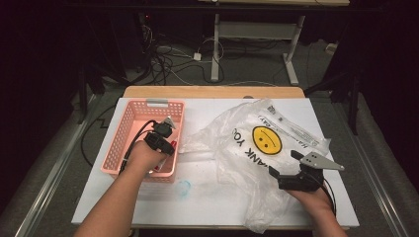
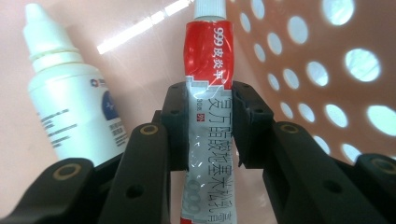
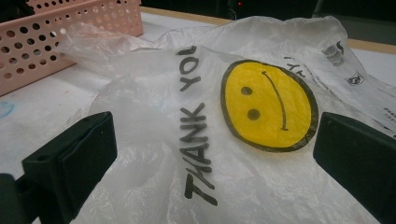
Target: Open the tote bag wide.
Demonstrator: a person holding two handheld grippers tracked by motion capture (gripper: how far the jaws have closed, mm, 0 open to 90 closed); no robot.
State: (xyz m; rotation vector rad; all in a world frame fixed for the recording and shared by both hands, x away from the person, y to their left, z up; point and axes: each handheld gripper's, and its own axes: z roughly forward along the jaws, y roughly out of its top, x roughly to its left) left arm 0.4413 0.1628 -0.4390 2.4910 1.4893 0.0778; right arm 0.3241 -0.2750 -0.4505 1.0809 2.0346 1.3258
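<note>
since i want the tube (image 2: 208,116) out of the basket (image 1: 129,129), my left hand-held gripper (image 2: 208,128) clamps it; my right hand-held gripper (image 3: 210,154) gapes wide above the bag (image 3: 187,177), ready.

white bottle (image 2: 74,102) just beside the tube (image 2: 210,116), perforated basket wall (image 2: 327,84) close on its other side, open above

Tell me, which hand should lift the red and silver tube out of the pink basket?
Left: the left gripper already pinches the red and silver tube inside the pink plastic basket.
</note>
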